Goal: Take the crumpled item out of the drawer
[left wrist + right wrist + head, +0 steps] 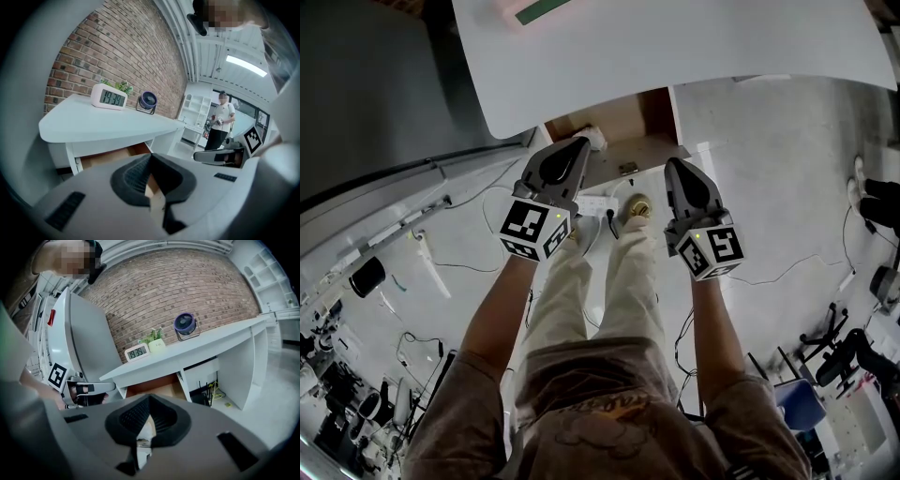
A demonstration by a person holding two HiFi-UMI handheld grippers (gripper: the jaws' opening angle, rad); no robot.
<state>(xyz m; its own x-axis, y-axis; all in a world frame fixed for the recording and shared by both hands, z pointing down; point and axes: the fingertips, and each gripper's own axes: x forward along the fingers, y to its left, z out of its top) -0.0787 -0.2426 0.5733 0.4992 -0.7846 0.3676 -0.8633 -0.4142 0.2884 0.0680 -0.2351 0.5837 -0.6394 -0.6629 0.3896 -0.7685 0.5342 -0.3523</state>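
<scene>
Firstly, at the left of the head view, the left hand-held gripper (577, 145) was held out towards the open drawer (623, 117), with its tip at the drawer's left end. Its own view showed the jaws closed together with nothing between them.

The crumpled item (594, 138), white, lay inside the drawer at its left front corner, just beside that gripper's tip. Contact between the two could not be confirmed.

The drawer, with a brown wooden interior, stood pulled out from under the near edge of the white bench (694, 47).

Further right, the right hand-held gripper (677, 167) was held near the drawer's right front corner. Its jaws were likewise closed and empty.

On the bench top, a digital clock (108, 98), a small plant (123, 86) and a small fan (147, 101) stood along the back edge, against a brick wall (117, 51). A person (221, 119) stood in the background, well beyond the bench's right end.
</scene>
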